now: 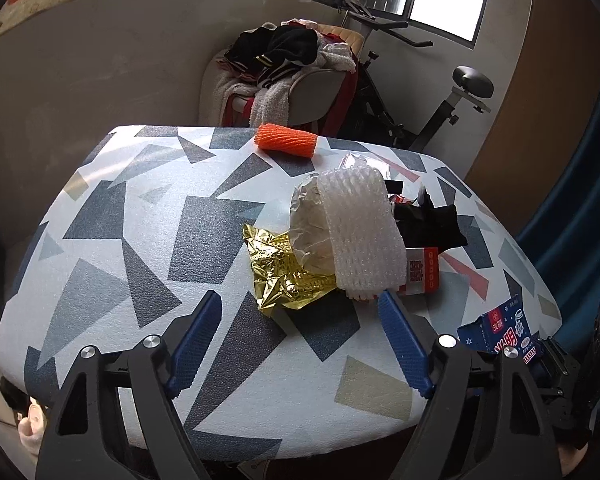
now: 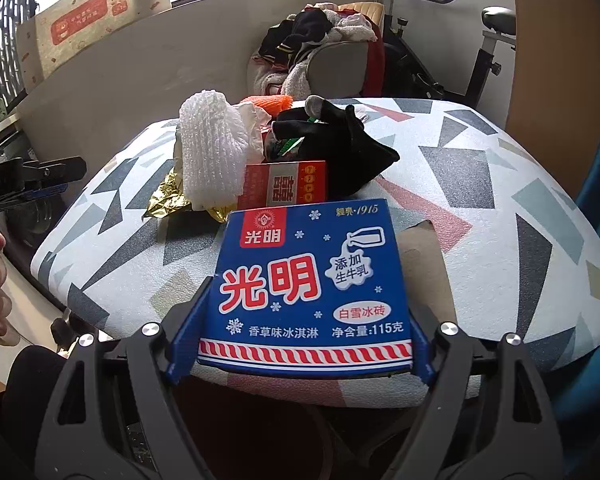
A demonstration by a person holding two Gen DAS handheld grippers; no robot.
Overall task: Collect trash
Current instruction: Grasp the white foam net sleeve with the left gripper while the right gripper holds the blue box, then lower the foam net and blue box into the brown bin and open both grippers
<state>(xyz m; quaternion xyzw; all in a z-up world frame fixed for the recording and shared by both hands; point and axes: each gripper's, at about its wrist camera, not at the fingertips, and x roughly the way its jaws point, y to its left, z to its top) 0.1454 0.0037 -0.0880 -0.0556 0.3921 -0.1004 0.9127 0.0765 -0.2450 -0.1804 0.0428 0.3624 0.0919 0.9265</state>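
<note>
My right gripper is shut on a blue ice-cream carton, held flat between its blue fingers over the table's near edge; the carton also shows in the left wrist view. My left gripper is open and empty, just short of a trash pile: gold foil, white foam net, crumpled clear plastic, a red-and-white box and a black glove. An orange foam net lies at the table's far edge.
The table has a white cloth with grey, red and beige shapes. Behind it stand a chair heaped with clothes and an exercise bike. A cardboard flap lies behind the carton.
</note>
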